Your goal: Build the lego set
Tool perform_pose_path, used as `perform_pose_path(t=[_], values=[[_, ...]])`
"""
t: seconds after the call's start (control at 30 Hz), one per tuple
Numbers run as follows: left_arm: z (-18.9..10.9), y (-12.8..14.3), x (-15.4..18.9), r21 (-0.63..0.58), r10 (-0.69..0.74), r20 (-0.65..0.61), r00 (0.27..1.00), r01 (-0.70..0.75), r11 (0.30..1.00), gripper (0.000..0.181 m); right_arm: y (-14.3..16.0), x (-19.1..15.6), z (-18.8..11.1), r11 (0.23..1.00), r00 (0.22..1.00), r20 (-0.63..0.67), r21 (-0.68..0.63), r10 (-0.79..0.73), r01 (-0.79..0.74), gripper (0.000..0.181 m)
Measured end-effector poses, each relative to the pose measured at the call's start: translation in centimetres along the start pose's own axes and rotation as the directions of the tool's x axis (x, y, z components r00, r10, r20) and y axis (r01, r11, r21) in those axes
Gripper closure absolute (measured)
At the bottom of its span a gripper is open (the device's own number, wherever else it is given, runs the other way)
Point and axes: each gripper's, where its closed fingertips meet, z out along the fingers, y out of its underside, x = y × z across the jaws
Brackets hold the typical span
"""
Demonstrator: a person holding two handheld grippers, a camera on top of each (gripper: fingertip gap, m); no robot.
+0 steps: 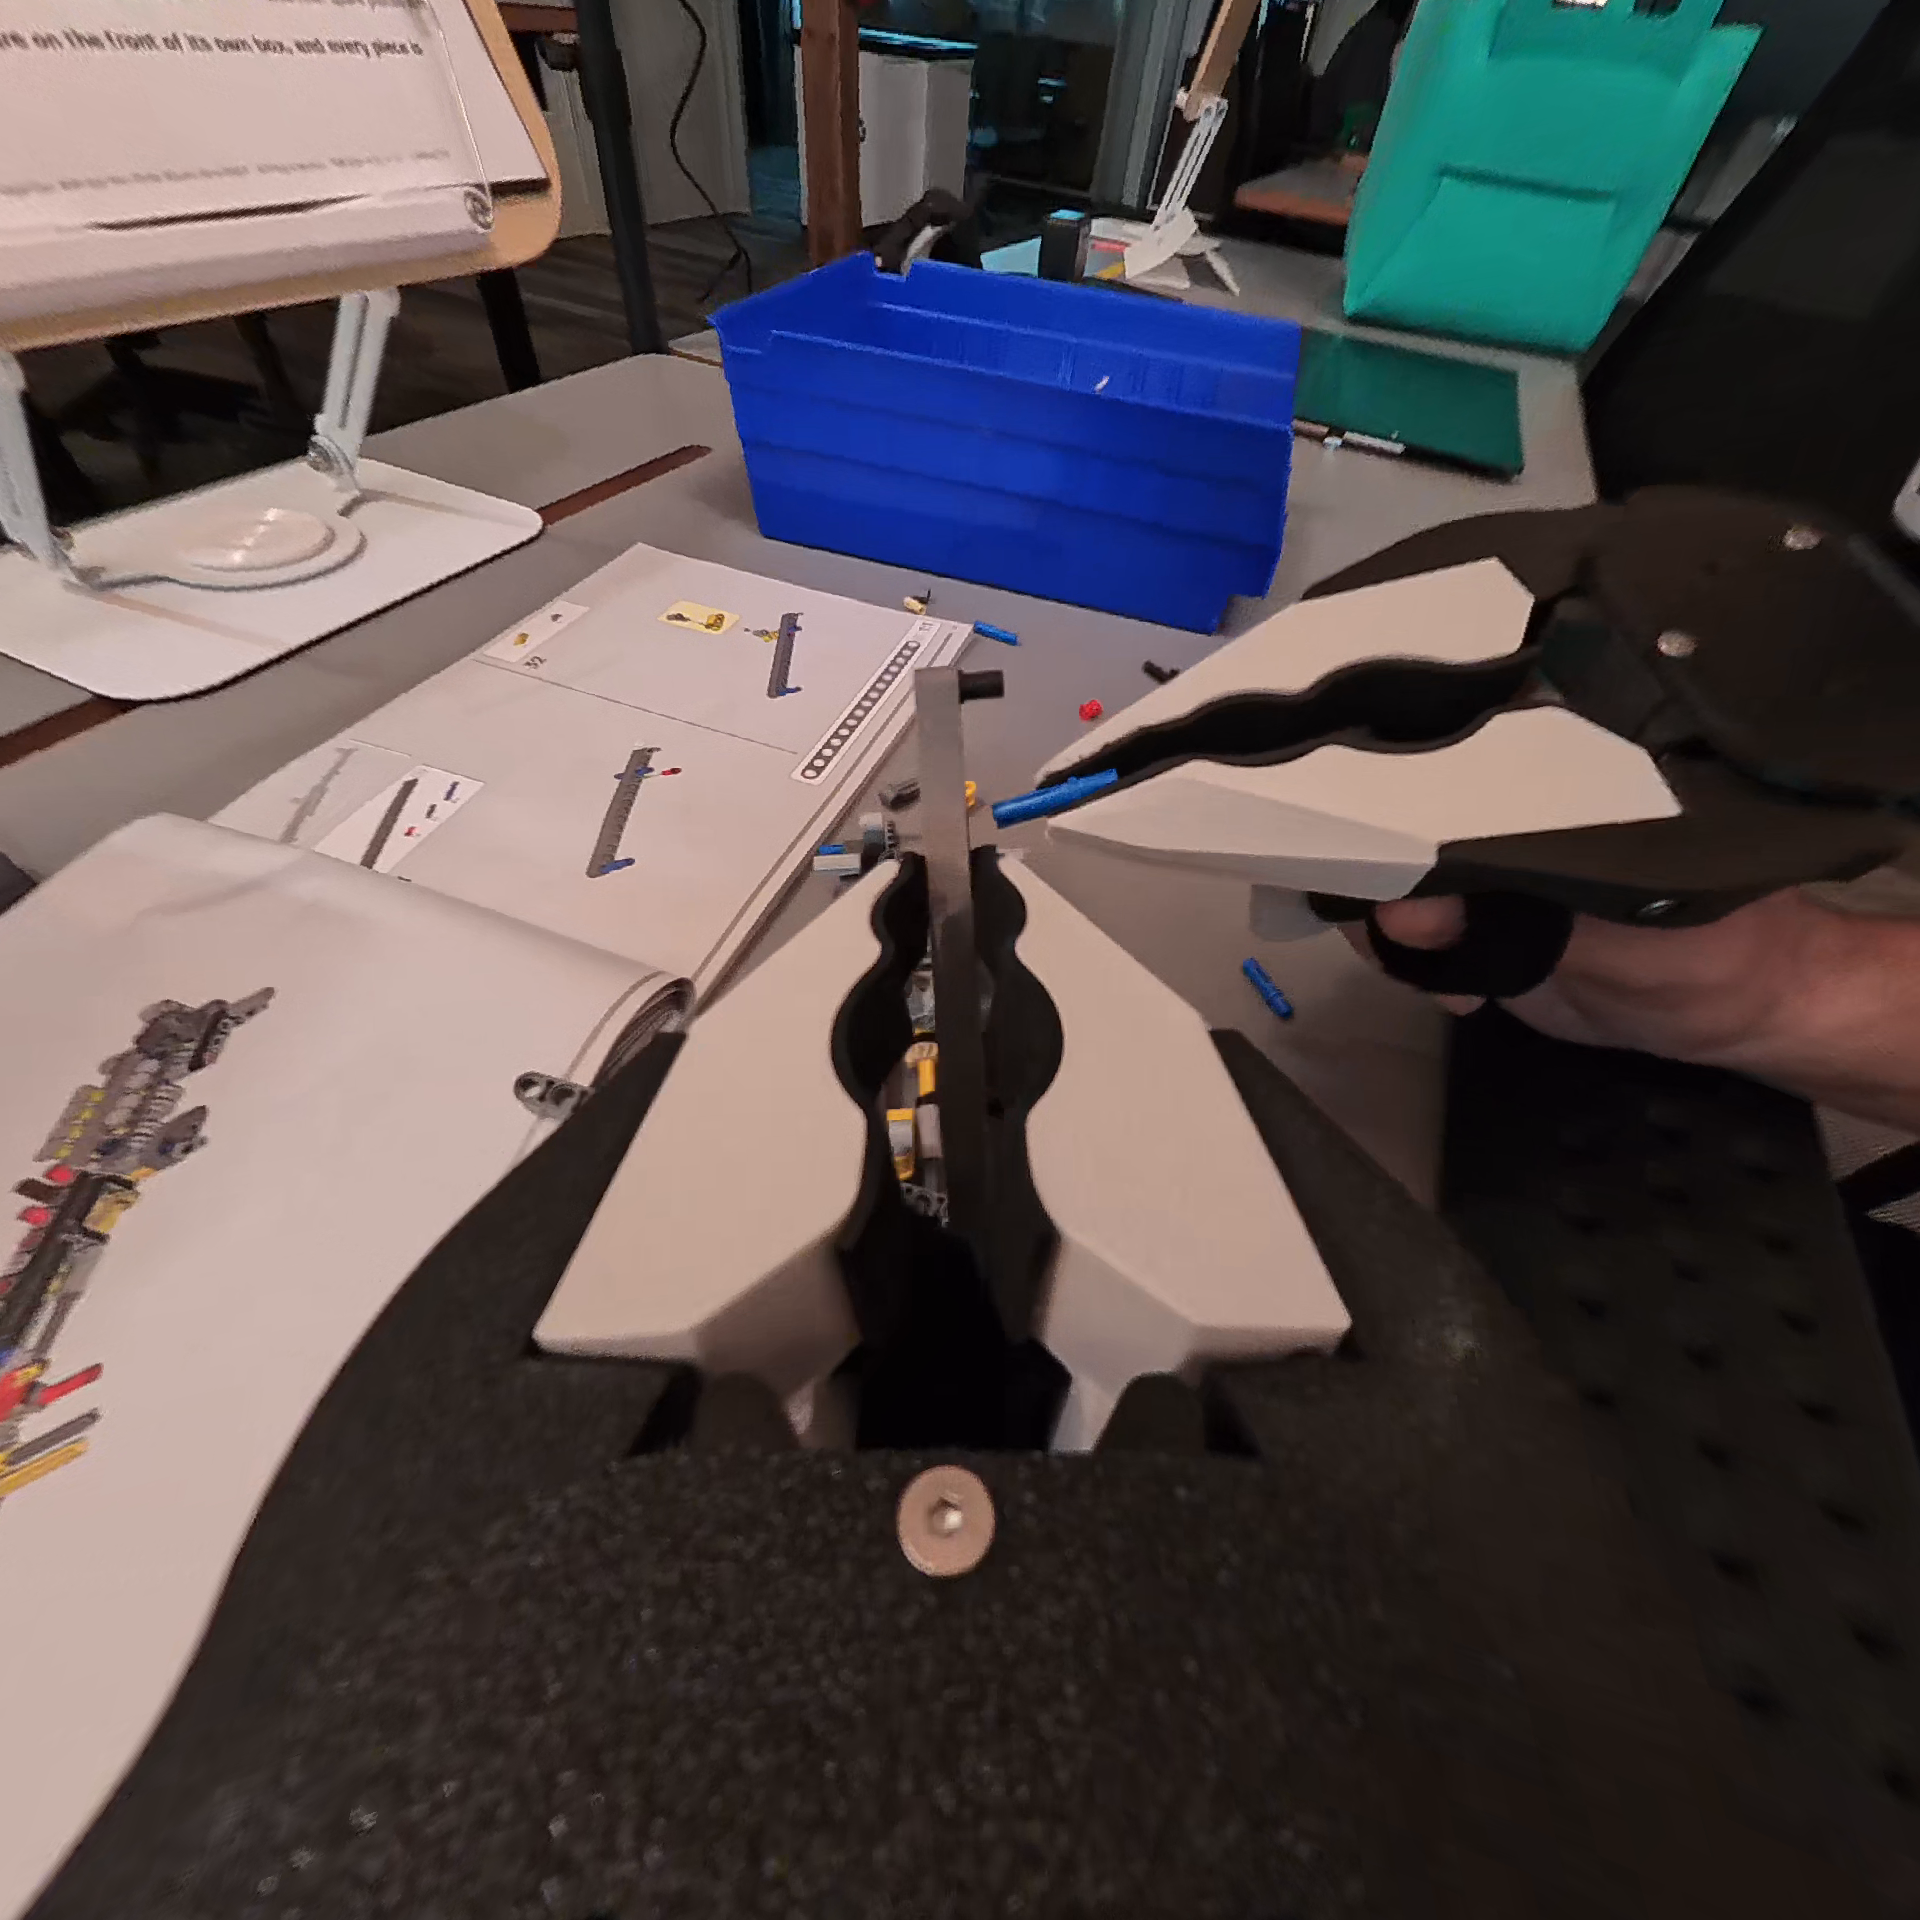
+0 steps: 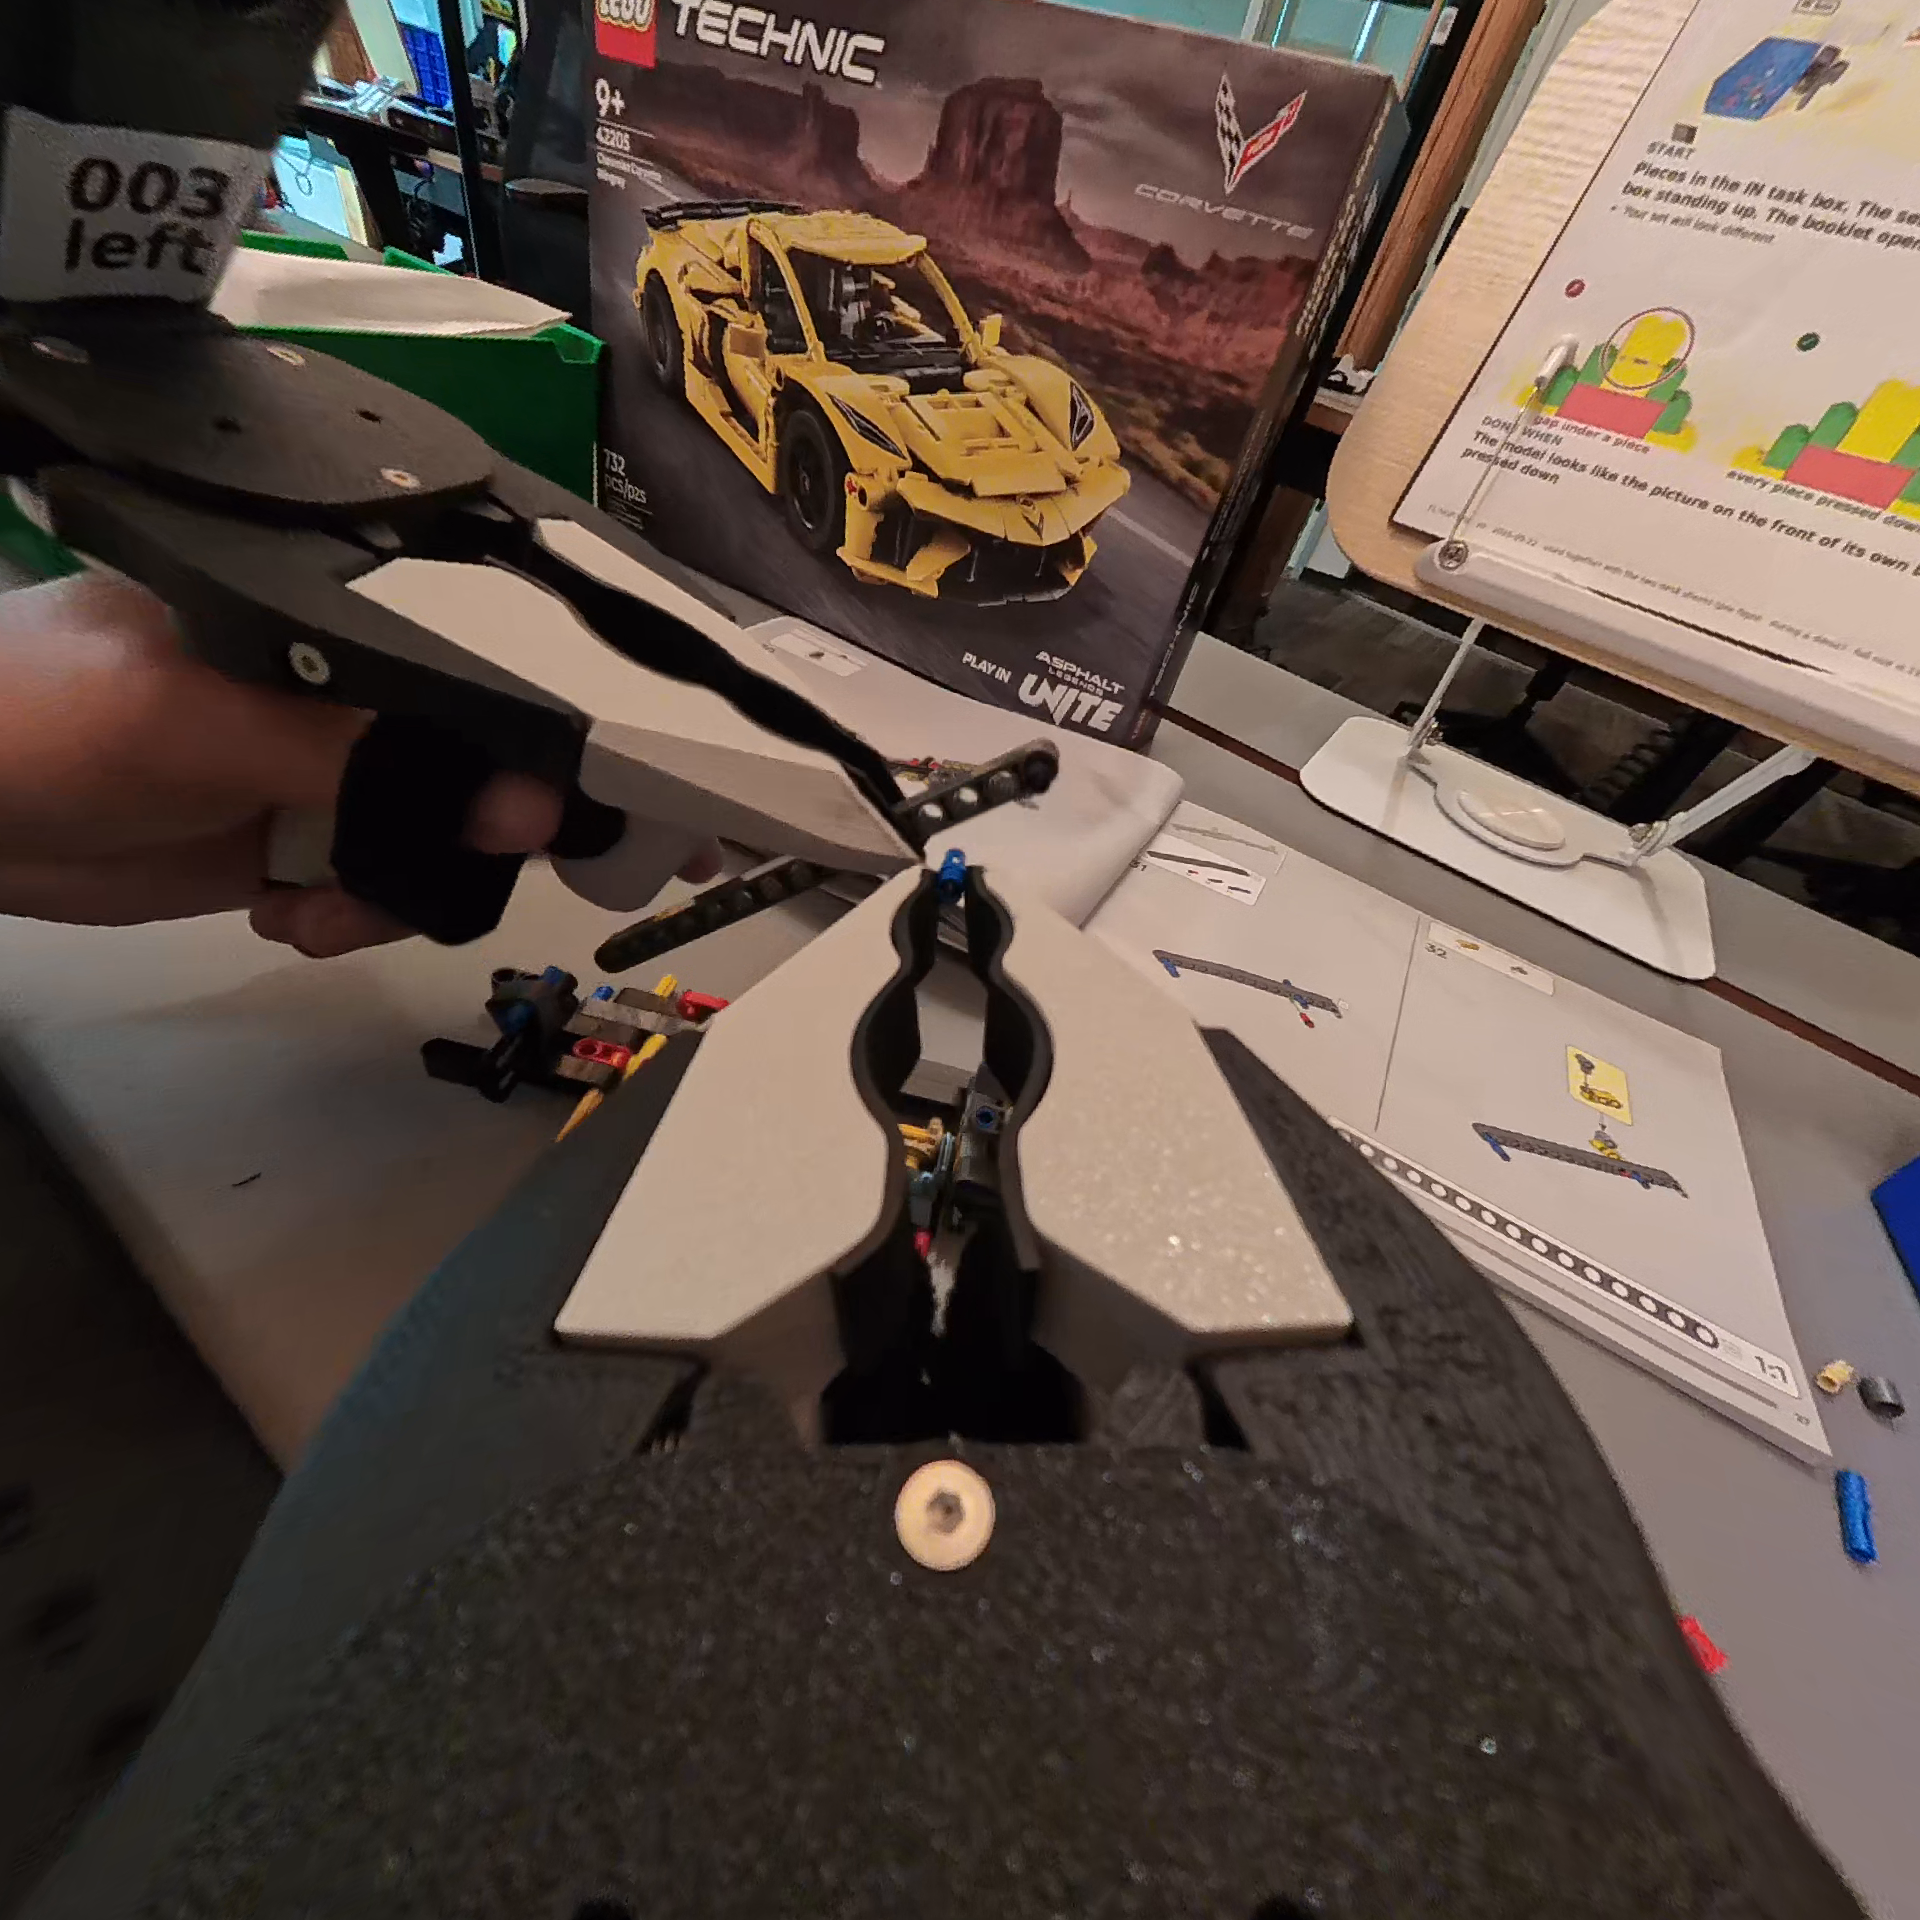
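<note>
My left gripper (image 1: 948, 862) is shut on a long dark grey beam (image 1: 943, 769) that stands edge-on and sticks out past the fingertips, with a black pin (image 1: 982, 684) at its far end. It also shows in the right wrist view (image 2: 909, 831), holding the beam (image 2: 982, 790). My right gripper (image 2: 948, 878) is shut on a blue pin (image 2: 950, 871). In the left wrist view the right gripper (image 1: 1044, 800) comes in from the right and the blue pin (image 1: 1049, 795) points at the beam's side, just short of it.
An open instruction booklet (image 1: 582, 769) lies left of the grippers. A blue bin (image 1: 1018, 436) stands behind. A partly built assembly (image 2: 582, 1039) and loose pins (image 2: 1855, 1517) lie on the table. The set's box (image 2: 966, 343) and a white document stand (image 2: 1538, 821) are at the back.
</note>
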Motion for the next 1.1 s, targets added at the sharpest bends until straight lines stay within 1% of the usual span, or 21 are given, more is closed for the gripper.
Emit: perform_pose_path(t=[0.07,0.17,0.4,0.47,0.53,0.77,0.9,0.97,1.0,1.07,1.1], values=[[-0.1,-0.2,0.1,0.010,-0.035,-0.022,0.999,0.035,0.999,0.174,-0.5,0.0,-0.2,0.999,1.000,-0.005,0.027,-0.019,0.020,0.177],[-0.1,-0.2,0.2,0.012,-0.060,-0.041,0.997,0.060,0.998,0.174,-0.5,-0.3,-0.1,0.999,0.999,-0.003,0.028,-0.046,0.046,0.177],[0.2,0.0,0.7,0.008,0.016,-0.028,0.999,-0.016,1.000,0.174,-0.5,-0.5,-0.1,0.999,0.999,0.004,0.027,-0.046,0.046,0.177],[0.2,-0.1,1.0,0.014,0.018,-0.037,0.999,-0.018,1.000,0.174,-0.9,-0.4,-0.3,0.997,0.999,-0.003,0.046,-0.054,0.054,0.177],[0.3,0.1,0.9,0.004,0.015,-0.034,0.999,-0.014,1.000,0.174,-0.6,-0.4,-0.1,0.998,0.999,0.002,0.035,-0.053,0.052,0.177],[0.1,-0.5,1.3,0.035,-0.102,-0.117,0.988,0.107,0.994,0.174,-1.3,-0.5,-0.4,0.990,0.994,-0.017,0.087,-0.110,0.111,0.177],[0.1,-0.3,1.1,0.020,-0.108,-0.116,0.987,0.111,0.994,0.174,-1.1,-0.4,-0.5,0.994,0.996,0.012,0.067,-0.083,0.082,0.177],[-0.1,-0.1,0.2,0.009,-0.086,-0.062,0.994,0.087,0.996,0.174,-0.8,0.5,-1.4,0.997,0.995,0.054,0.015,-0.080,0.079,0.177],[-0.2,0.1,-0.4,0.003,-0.070,-0.028,0.997,0.071,0.998,0.174,0.2,1.4,-2.0,0.995,0.993,0.085,-0.057,-0.078,0.083,0.177],[-0.4,0.0,-1.1,0.004,-0.051,0.008,0.999,0.051,0.999,0.174,3.7,3.1,-3.8,0.954,0.979,0.204,-0.286,-0.028,0.087,0.177],[-0.5,-0.2,-1.1,0.012,-0.052,0.008,0.999,0.052,0.999,0.174,5.2,3.8,-5.2,0.923,0.966,0.258,-0.373,0.004,0.096,0.177]])
